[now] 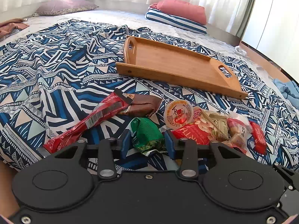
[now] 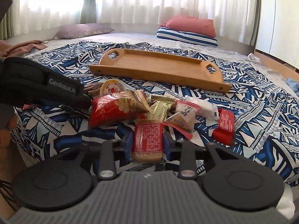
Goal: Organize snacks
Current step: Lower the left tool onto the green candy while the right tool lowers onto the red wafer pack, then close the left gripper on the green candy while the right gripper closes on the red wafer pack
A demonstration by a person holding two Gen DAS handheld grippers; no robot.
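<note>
A heap of snacks is spread on a blue-and-white patterned bedspread (image 1: 56, 59), in front of a wooden tray (image 1: 173, 63) that lies bare just beyond the pile. A green foil packet (image 1: 147, 132) is clasped between the blue pads of the left gripper (image 1: 148, 143), whose jaws are drawn narrow against its sides. A red-labelled sesame bar (image 2: 148, 140) in clear wrap is pinched between the pads of the right gripper (image 2: 147, 145), its jaws likewise narrowed onto the bar.

Beside the green packet a long red wrapper (image 1: 86, 121) is laid aslant, with a brown chocolate-coloured packet (image 1: 143, 105) at its far end. A round jelly cup (image 1: 178, 113) with a printed lid is seen next to a red-and-cream crisp bag (image 2: 115, 108). Further right, a gold wrapper (image 2: 160, 108), a white packet (image 2: 203, 106) and a small red packet (image 2: 225, 127) are scattered.

At the head of the bed, a pink pillow (image 1: 181, 11) is stacked on a striped one (image 1: 175, 21), and a mauve pillow (image 1: 65, 6) is set well apart to the left. Sheer curtains (image 2: 140, 0) are hung behind.
</note>
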